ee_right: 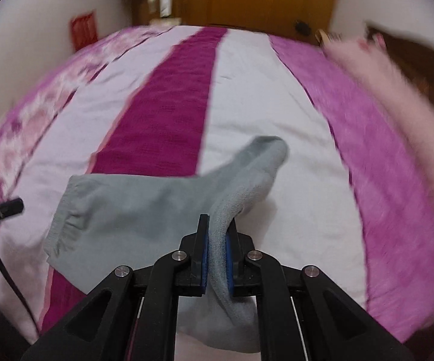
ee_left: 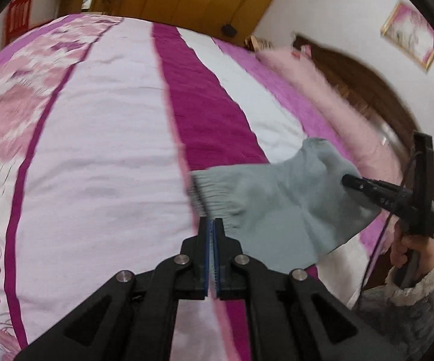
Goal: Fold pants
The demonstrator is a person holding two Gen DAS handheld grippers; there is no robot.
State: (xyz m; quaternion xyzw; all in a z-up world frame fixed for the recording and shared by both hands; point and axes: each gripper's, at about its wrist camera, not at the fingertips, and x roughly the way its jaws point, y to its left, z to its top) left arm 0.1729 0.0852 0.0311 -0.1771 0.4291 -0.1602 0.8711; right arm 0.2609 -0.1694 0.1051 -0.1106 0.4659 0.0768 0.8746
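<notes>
Pants (ee_right: 132,207) between right tongs (ee_right: 217,225)

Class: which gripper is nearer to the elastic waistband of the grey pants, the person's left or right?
Left. The left gripper sits shut just below the waistband. The right gripper is clamped on the pants farther along, toward the leg, away from that band.

A wide bed covered by a striped bedspread (ee_right: 247,96) in white, magenta and floral pink stretches ahead of both grippers. Small grey fleece pants (ee_right: 132,207) lie partly on it just ahead of the right gripper's fingers. A fluffy pale pink blanket (ee_right: 397,90) lies far right, along the bed's edge.
</notes>
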